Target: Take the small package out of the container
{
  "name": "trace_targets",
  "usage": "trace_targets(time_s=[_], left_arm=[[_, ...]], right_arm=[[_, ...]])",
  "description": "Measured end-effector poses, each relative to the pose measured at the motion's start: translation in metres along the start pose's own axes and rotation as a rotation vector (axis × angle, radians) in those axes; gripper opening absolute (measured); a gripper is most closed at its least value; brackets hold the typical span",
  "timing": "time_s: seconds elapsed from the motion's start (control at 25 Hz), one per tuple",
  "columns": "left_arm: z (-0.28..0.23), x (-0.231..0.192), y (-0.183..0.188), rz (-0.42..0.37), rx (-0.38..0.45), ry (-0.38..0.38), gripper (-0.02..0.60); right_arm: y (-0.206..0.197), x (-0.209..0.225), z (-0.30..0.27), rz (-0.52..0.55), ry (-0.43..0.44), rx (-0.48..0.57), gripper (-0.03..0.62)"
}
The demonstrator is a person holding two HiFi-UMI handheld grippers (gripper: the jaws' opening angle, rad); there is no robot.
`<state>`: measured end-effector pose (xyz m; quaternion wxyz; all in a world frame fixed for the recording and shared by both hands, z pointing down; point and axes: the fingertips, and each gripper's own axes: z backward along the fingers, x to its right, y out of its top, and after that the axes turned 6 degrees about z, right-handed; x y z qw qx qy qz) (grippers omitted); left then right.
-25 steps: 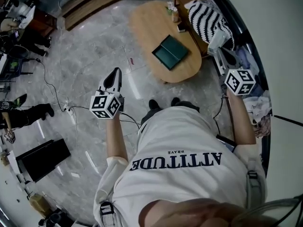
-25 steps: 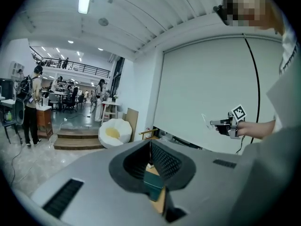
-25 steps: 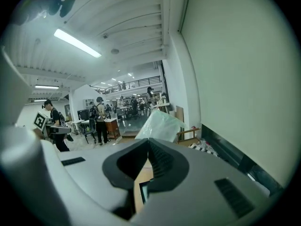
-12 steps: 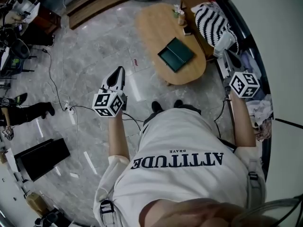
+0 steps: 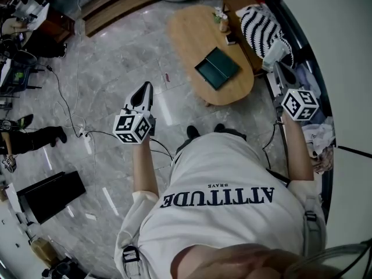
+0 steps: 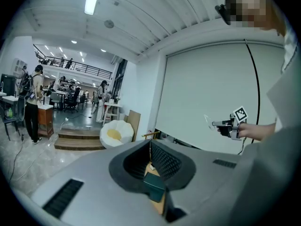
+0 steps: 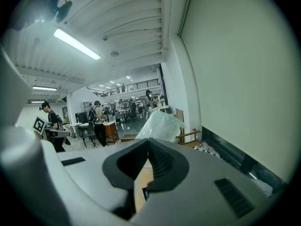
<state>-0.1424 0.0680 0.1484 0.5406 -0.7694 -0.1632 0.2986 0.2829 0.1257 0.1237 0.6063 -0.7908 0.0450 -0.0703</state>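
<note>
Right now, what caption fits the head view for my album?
Person before an oval table with a green container, right gripper holding the small package, left gripper empty.

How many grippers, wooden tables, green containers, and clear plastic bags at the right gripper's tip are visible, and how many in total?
2 grippers: left gripper, right gripper
1 wooden table
1 green container
1 clear plastic bag
Total: 5

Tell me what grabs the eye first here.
The right gripper pinches a clear plastic package, raised near the wall. Ahead, on the oval wooden table, lies a dark green container; the left gripper hangs shut over the grey floor.
</note>
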Motion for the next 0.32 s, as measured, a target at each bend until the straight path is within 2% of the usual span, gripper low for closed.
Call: trace_targets(time_s=[0.32], left_arm=[[-0.0018, -0.008, 0.0042, 0.001, -0.001, -0.005, 0.023]], right_arm=[[0.0051, -0.0058, -0.0065, 0.002, 0.0, -0.003, 0.021]])
